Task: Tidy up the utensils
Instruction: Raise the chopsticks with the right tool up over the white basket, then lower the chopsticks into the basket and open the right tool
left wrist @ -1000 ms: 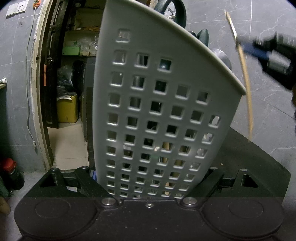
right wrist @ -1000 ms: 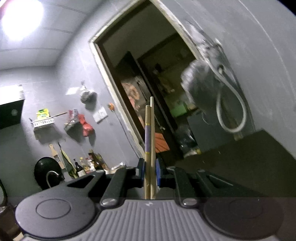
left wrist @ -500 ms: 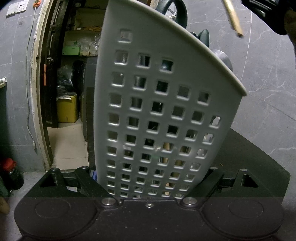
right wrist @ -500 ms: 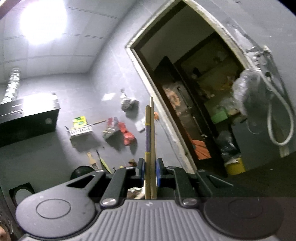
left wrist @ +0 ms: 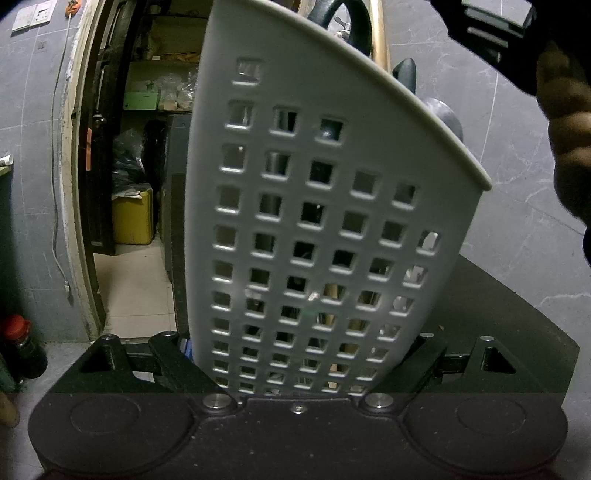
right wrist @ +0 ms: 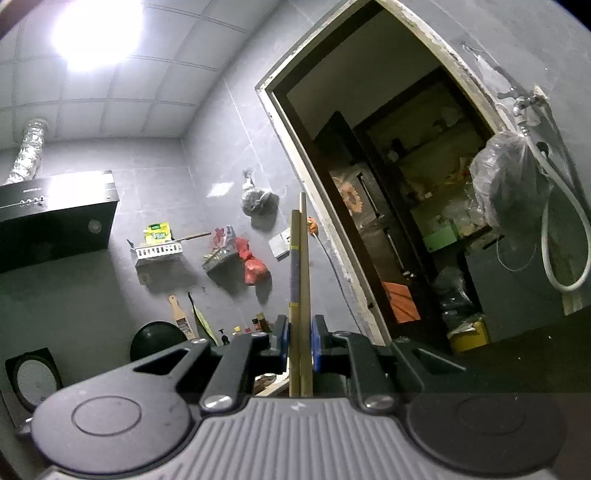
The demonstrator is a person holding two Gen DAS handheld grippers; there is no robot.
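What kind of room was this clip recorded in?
Most likely a home kitchen: a black range hood with a foil duct hangs on the grey-tiled wall, sauce bottles stand below, and a perforated utensil holder fills the left view.

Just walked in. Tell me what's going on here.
A person is sorting utensils with a handheld claw in each hand. The left claw is clamped on a grey perforated utensil holder that already holds some dark-handled utensils. The right claw is shut on a pair of wooden chopsticks, their tips pointing slightly upward toward the wall. From the left wrist view, the right claw sits up and to the right of the holder. The chopsticks are not in it yet.
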